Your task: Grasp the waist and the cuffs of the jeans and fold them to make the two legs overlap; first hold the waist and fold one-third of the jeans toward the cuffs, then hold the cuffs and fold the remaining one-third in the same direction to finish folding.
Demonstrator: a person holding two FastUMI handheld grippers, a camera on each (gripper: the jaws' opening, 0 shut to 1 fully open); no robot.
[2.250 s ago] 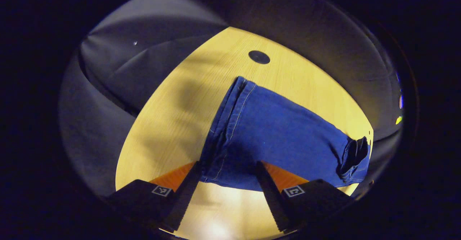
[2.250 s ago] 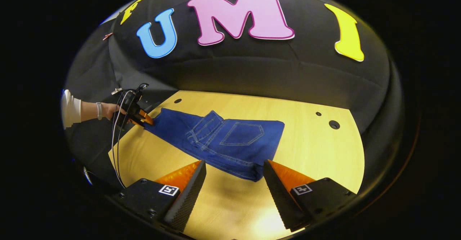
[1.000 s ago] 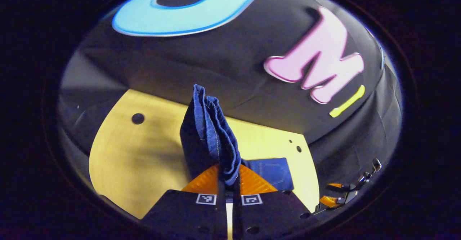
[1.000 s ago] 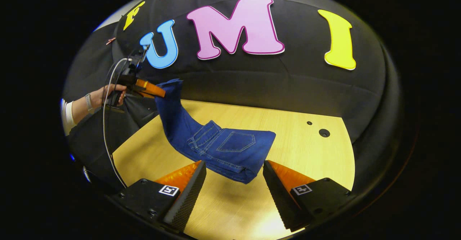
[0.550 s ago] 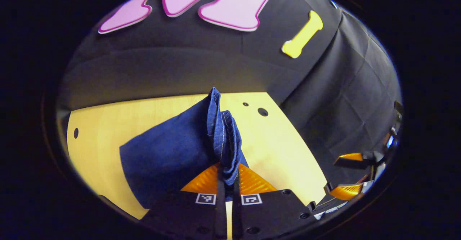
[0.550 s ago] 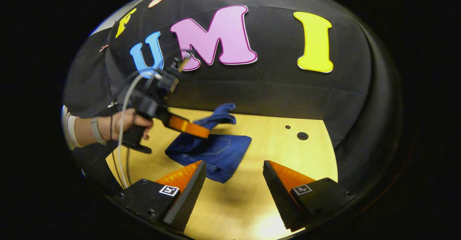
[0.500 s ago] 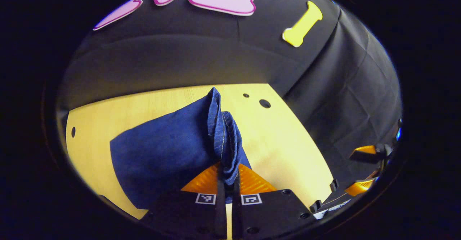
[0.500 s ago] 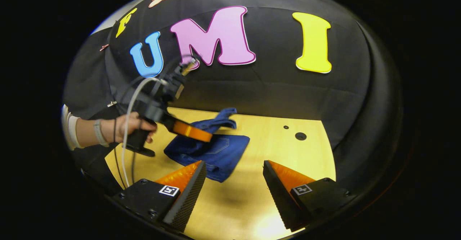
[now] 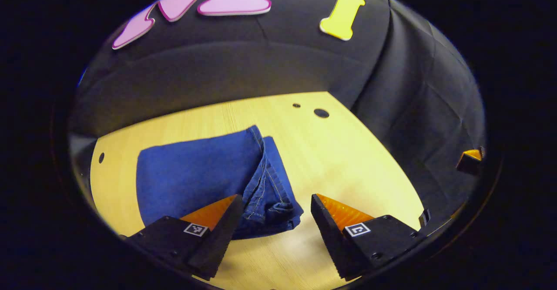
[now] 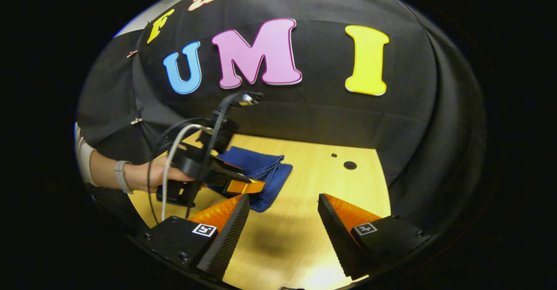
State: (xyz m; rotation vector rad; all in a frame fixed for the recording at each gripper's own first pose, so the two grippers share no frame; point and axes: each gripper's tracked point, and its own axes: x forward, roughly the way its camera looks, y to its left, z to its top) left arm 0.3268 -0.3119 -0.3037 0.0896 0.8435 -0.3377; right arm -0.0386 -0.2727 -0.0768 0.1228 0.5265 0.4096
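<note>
Your jeans (image 9: 200,172) lie folded into a compact blue bundle on the pale wooden bench (image 9: 339,159), toward its left side in the left gripper view. The top layer is smooth, dark blue denim. Along the bundle's right edge you can see stacked layers with light stitching, and a hemmed cuff (image 9: 272,205) curls loosely at the near corner.

Your left gripper (image 9: 274,214) has its two black and orange fingers spread wide apart, holding nothing. The cuff corner sits between them, just ahead of the left finger.

In the right gripper view, your right gripper (image 10: 283,218) hangs above bare bench with its fingers also spread apart and empty. Farther off, your left hand (image 10: 159,179) holds the other gripper just above the near edge of the bundle (image 10: 256,168), with cables (image 10: 174,150) looping up from it. Two dark round holes (image 10: 349,165) mark the bench beyond the jeans.
</note>
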